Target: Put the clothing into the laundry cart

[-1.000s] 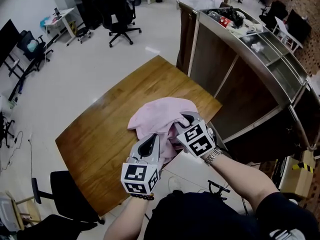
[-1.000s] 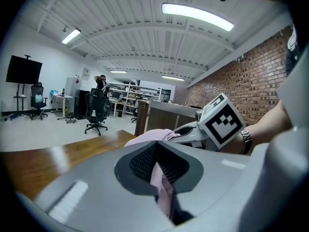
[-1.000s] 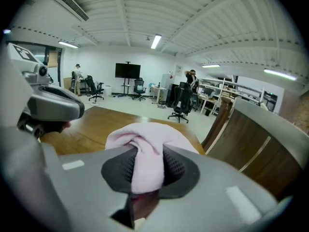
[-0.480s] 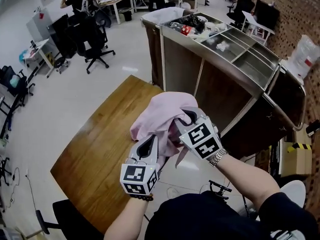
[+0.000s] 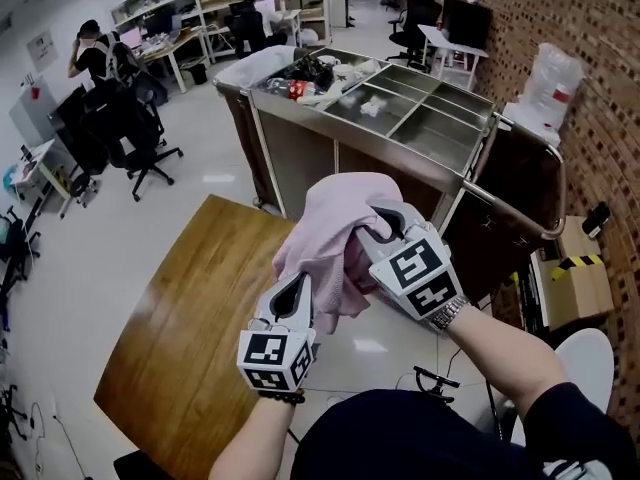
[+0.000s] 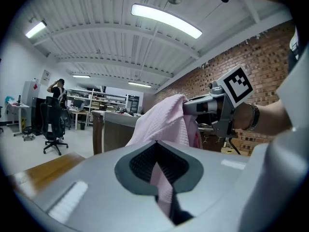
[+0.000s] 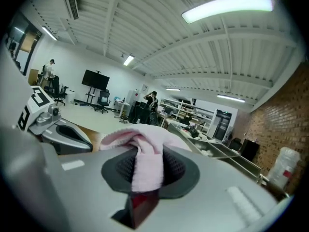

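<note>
I see the pale floor [image 5: 130,228] wide open on my left, running out to the office chairs [image 5: 135,138]. On my right the brick wall [image 5: 600,118] closes the room in, with a cardboard box [image 5: 572,290] at its foot.

The laundry cart [image 5: 300,153] stands straight ahead, its long side facing me and its tube handle [image 5: 535,183] at the right end, near the wall. The wooden tabletop [image 5: 180,338] lies below and to the left. Its far corner is near the cart's base, with a narrow strip of floor between them.

The cart's top is a steel tray split by dividers. The far-left compartment [image 5: 300,76] holds a jumble of mixed items, one of them red, and a middle compartment [image 5: 372,108] holds a small white scrap. A white cloth bag [image 5: 250,66] hangs at the cart's left end.

The pink garment [image 5: 325,233] is up in the air in front of the cart's near wall, off the tabletop and outside the cart. The left gripper [image 5: 296,288] has its fingers pressed together on a thin hanging fold. The right gripper [image 5: 385,220] sits higher and has its fingers clamped on a thicker bunched fold.
</note>
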